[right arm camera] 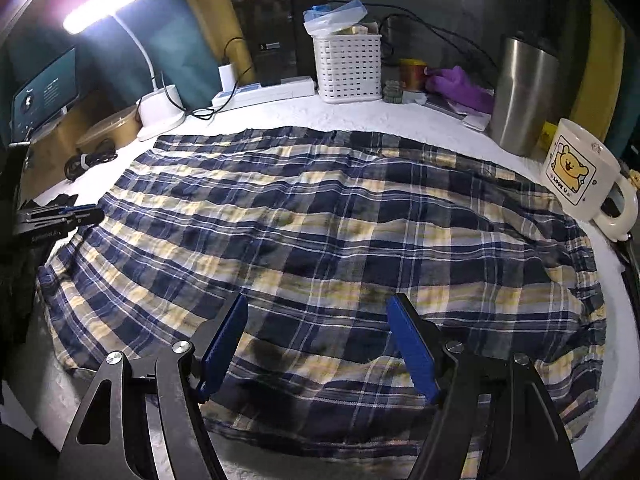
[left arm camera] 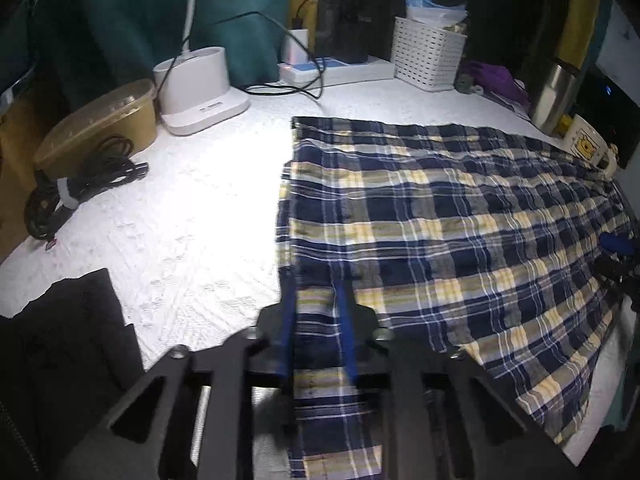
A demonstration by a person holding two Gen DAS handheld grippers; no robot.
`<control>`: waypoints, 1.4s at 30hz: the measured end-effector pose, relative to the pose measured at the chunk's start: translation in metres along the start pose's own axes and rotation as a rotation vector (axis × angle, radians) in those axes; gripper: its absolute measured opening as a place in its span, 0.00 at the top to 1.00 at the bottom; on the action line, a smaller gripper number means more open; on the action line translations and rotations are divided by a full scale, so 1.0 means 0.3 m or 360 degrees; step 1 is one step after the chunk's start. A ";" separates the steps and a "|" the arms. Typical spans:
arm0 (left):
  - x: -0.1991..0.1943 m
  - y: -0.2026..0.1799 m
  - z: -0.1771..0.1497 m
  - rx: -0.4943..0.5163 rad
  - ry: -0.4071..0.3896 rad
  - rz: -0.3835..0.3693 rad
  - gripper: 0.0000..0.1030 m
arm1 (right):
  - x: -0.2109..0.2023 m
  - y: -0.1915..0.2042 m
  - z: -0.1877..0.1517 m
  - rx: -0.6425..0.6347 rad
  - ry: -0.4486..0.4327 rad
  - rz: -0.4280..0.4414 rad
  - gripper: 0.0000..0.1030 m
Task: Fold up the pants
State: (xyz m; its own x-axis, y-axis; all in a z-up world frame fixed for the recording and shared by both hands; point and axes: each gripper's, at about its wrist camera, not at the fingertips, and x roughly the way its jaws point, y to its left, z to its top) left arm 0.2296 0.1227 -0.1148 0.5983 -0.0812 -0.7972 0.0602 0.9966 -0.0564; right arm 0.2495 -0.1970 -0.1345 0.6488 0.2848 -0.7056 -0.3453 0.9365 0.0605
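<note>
Plaid pants [left arm camera: 440, 208] in navy, yellow and white lie spread flat on the white table cover [left arm camera: 192, 216]. In the left wrist view my left gripper [left arm camera: 316, 280] sits at the pants' near left corner, its blue pads [left arm camera: 289, 320] pinched together on a strip of the plaid cloth. The right wrist view shows the same gripper [right arm camera: 90, 214] at the left edge of the pants [right arm camera: 320, 216]. My right gripper [right arm camera: 318, 304] hovers over the near edge of the pants, its blue pads [right arm camera: 412, 344] wide apart with nothing gripped between them.
A white lamp base [left arm camera: 200, 88], a brown lidded tub [left arm camera: 100, 124] and a coiled black cable [left arm camera: 80, 184] stand at the back left. Along the back are a power strip [left arm camera: 340, 70] and a white basket [right arm camera: 347, 66]. At the right stand a steel tumbler [right arm camera: 522, 92] and a bear mug [right arm camera: 580, 172].
</note>
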 end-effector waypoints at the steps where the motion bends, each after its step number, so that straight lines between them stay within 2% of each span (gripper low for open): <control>1: -0.001 0.003 0.000 -0.0007 -0.0001 0.0003 0.88 | 0.005 0.002 0.001 -0.0001 0.0001 0.0004 0.28; 9: -0.029 -0.008 -0.023 0.0021 -0.0026 0.0049 1.00 | 0.034 0.016 0.006 -0.0018 0.0019 0.0027 0.28; 13: -0.045 0.010 -0.021 -0.0006 -0.0062 0.0076 1.00 | 0.035 0.020 0.007 -0.0022 0.0019 0.0030 0.28; 23: -0.023 0.062 -0.010 -0.0039 -0.0035 0.0134 1.00 | 0.029 0.026 0.003 -0.0044 0.0026 0.0042 0.28; 27: -0.019 0.073 -0.014 -0.0045 -0.0003 0.0104 1.00 | 0.042 0.024 0.007 -0.0042 0.0043 0.0024 0.28; 29: -0.024 0.089 -0.001 -0.0100 0.0040 0.0048 0.99 | 0.041 0.024 0.010 -0.0039 0.0040 0.0024 0.28; 32: -0.041 0.095 0.028 -0.0101 0.0095 0.0007 0.98 | 0.035 0.019 0.011 -0.0036 0.0026 0.0031 0.28; 35: -0.067 0.080 0.071 -0.0024 0.0060 0.0022 0.94 | 0.031 0.019 0.012 -0.0025 0.0013 0.0033 0.28; 40: -0.049 0.055 0.162 0.0047 0.0032 -0.0011 0.76 | 0.017 0.014 0.018 -0.0014 -0.0013 0.0031 0.28; 42: -0.020 0.040 0.201 0.0081 0.0029 -0.0035 0.74 | 0.010 0.002 0.025 0.0000 -0.0032 0.0020 0.28</control>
State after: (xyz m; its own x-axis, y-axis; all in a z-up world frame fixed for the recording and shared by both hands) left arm 0.2749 0.1344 -0.0744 0.5816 -0.1024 -0.8070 0.1143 0.9925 -0.0436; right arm 0.2564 -0.1941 -0.1313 0.6578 0.3007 -0.6905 -0.3536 0.9328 0.0694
